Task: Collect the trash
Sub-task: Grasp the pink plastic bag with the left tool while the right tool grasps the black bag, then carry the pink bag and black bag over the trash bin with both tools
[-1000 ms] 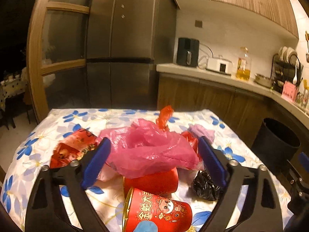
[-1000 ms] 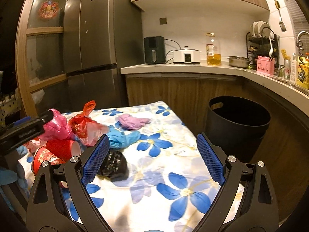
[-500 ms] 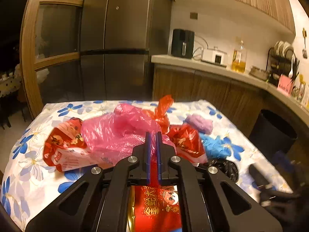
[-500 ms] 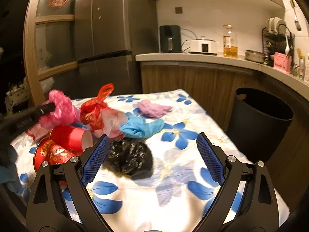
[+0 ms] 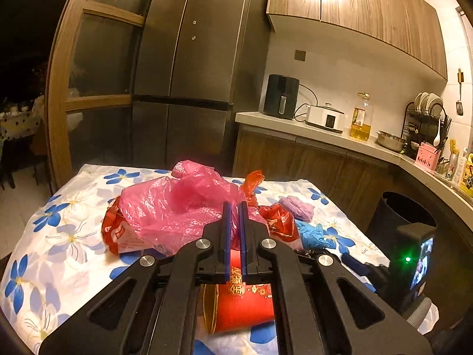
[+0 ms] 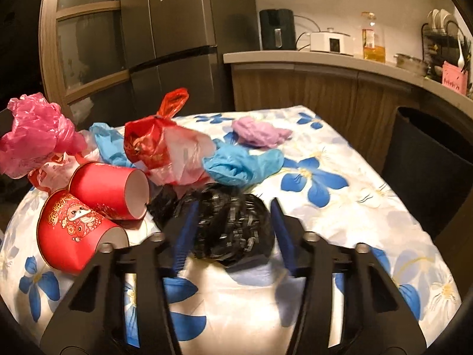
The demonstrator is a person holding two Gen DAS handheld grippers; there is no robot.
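Since a second ago the left gripper [image 5: 233,216] has gone from wide open to fully closed, its blue pads pinching a fold of the crumpled pink plastic bag [image 5: 174,204]. The right gripper [image 6: 233,219] has dropped from beside the crumpled black plastic bag [image 6: 227,224] to straddle it. Its jaws are closing with that bag between them; whether the pads touch it cannot be told. Two red paper cups [image 6: 109,189] lie on their sides just left of the black bag on the blue-flowered white tablecloth [image 6: 354,207]. A red printed bag [image 6: 159,145], a blue glove [image 6: 239,162] and a lilac glove [image 6: 257,133] lie behind. The black round bin [image 6: 425,159] stands beside the table's right edge.
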